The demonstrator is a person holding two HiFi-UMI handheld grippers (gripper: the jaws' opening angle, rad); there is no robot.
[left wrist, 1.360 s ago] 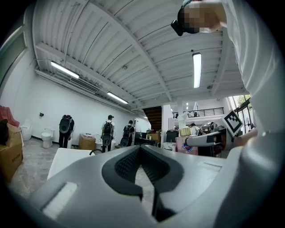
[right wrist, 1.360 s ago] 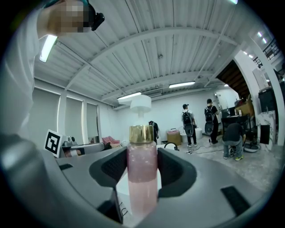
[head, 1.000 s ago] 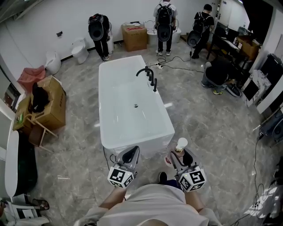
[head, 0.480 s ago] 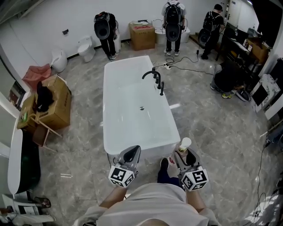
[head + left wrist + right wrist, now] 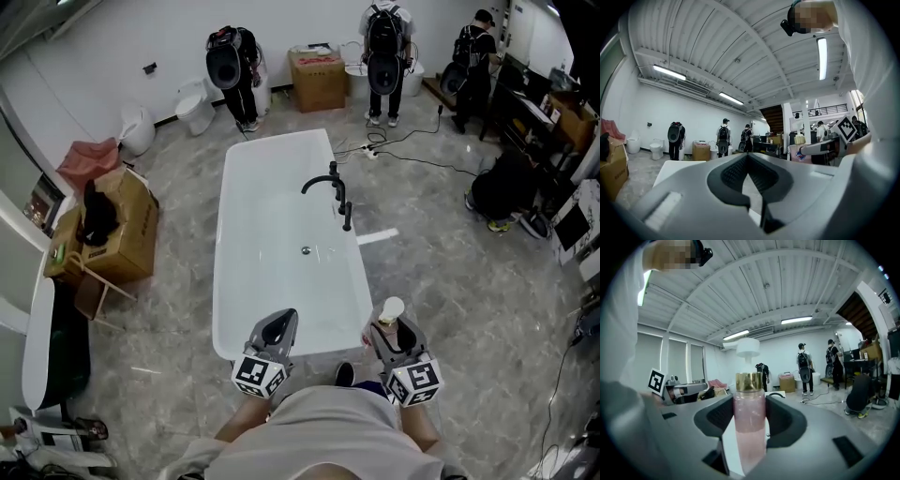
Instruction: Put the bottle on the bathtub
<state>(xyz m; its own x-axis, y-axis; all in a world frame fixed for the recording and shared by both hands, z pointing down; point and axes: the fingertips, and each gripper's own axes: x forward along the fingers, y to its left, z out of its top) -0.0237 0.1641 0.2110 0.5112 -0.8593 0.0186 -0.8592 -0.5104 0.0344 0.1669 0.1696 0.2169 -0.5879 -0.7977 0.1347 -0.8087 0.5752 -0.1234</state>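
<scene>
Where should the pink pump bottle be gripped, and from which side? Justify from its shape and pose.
On the bottle, take the straight round body below the gold collar, coming level from the side: it stands upright, as the right tool holds it.

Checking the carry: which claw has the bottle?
The right claw: its jaws clamp the pink pump bottle, while the left claw is shut with nothing between.

light: bright, even, ceiling tube lights (image 5: 821,57) | shadows: faint | edges: fisheye bending, black corners | focus: nearest foreground soft
</scene>
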